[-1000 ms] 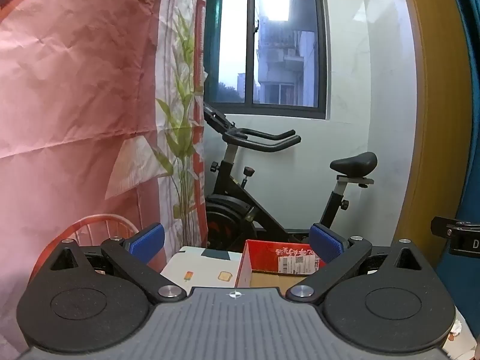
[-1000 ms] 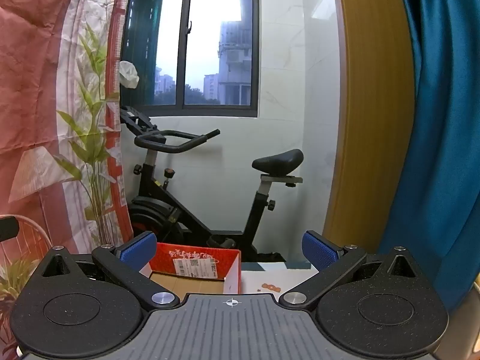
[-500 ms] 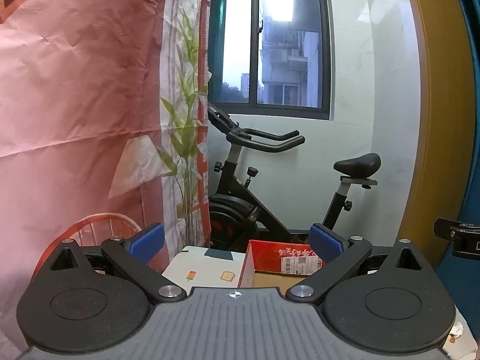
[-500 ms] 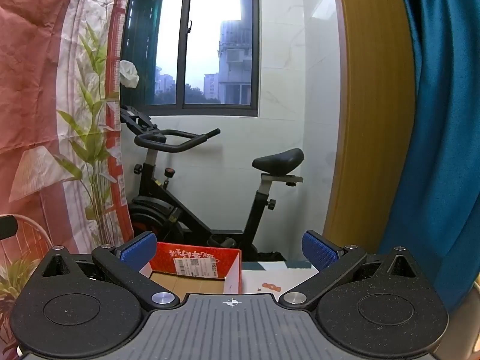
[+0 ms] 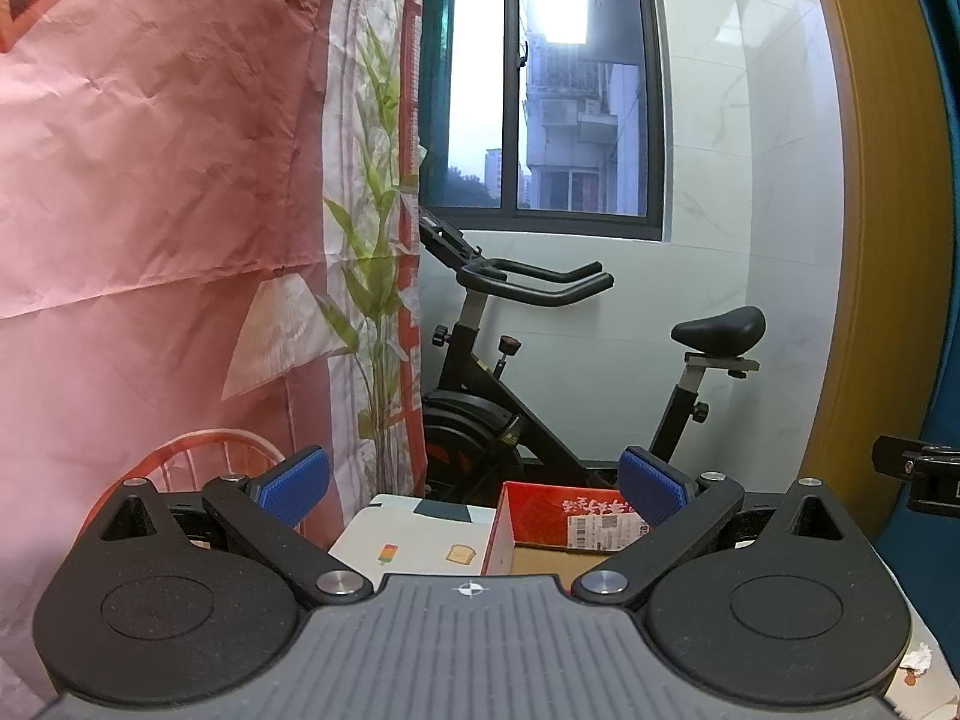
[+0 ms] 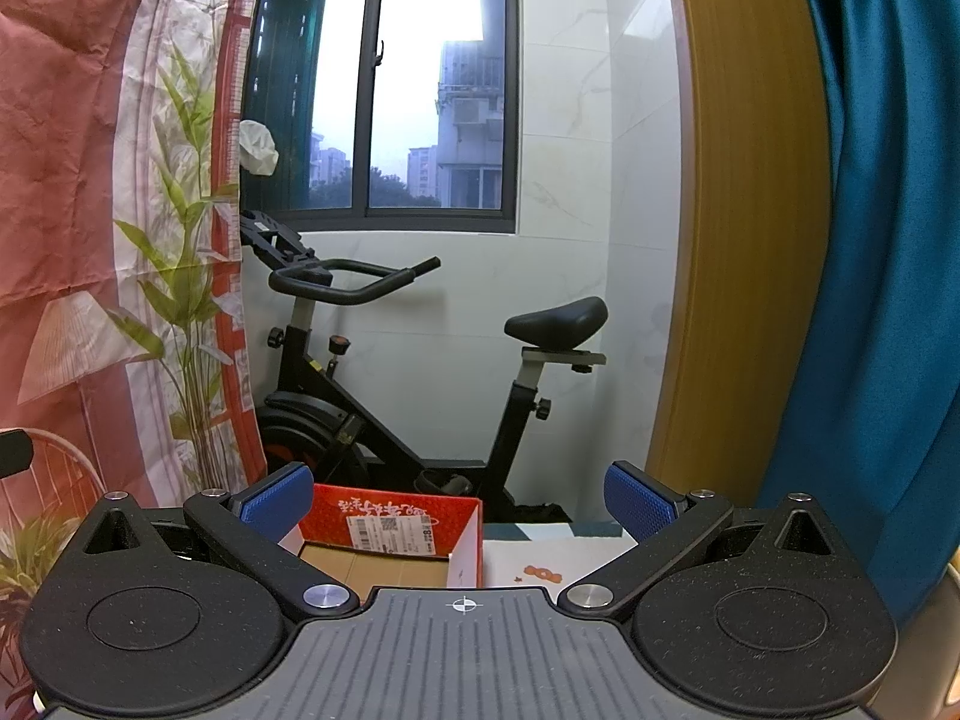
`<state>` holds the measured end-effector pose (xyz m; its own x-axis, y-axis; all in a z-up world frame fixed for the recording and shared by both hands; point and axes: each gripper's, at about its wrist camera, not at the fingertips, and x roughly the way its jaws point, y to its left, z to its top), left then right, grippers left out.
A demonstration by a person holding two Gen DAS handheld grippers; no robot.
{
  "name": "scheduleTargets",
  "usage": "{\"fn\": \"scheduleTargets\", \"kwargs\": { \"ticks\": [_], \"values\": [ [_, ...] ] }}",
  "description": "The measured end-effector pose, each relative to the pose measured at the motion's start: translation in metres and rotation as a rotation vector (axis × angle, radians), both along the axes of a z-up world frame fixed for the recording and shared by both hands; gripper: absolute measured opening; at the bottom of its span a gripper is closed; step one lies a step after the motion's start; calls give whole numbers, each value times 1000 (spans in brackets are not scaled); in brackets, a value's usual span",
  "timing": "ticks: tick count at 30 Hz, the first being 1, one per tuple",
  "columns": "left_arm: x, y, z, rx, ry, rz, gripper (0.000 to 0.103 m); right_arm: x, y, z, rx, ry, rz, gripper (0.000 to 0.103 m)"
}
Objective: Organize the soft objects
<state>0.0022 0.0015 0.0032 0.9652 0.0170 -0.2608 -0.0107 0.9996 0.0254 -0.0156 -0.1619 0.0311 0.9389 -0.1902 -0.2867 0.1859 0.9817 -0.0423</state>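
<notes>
No soft object shows in either view. An open red cardboard box (image 5: 564,525) with a shipping label stands on a white table (image 5: 408,546); it also shows in the right wrist view (image 6: 390,531). My left gripper (image 5: 471,492) is open and empty, held level above the table's near side. My right gripper (image 6: 459,498) is open and empty too, beside it. A bit of the right gripper (image 5: 918,474) shows at the right edge of the left wrist view.
A black exercise bike (image 6: 384,372) stands behind the table under a window. A pink curtain with a bamboo print (image 5: 180,210) hangs on the left, a teal curtain (image 6: 882,240) on the right. A wire chair back (image 5: 198,462) is at the left.
The left wrist view has shifted slightly, the scene sliding a little to the right. The right gripper has not moved. Both grippers stay open.
</notes>
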Motion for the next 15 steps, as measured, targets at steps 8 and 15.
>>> {"fn": "scheduleTargets", "kwargs": {
  "ticks": [8, 15],
  "values": [
    [0, -1, 1, 6, 0, 9, 103, 0, 0, 0, 0, 0, 0, 103],
    [1, -1, 1, 4, 2, 8, 103, 1, 0, 1, 0, 1, -1, 103]
  ]
}}
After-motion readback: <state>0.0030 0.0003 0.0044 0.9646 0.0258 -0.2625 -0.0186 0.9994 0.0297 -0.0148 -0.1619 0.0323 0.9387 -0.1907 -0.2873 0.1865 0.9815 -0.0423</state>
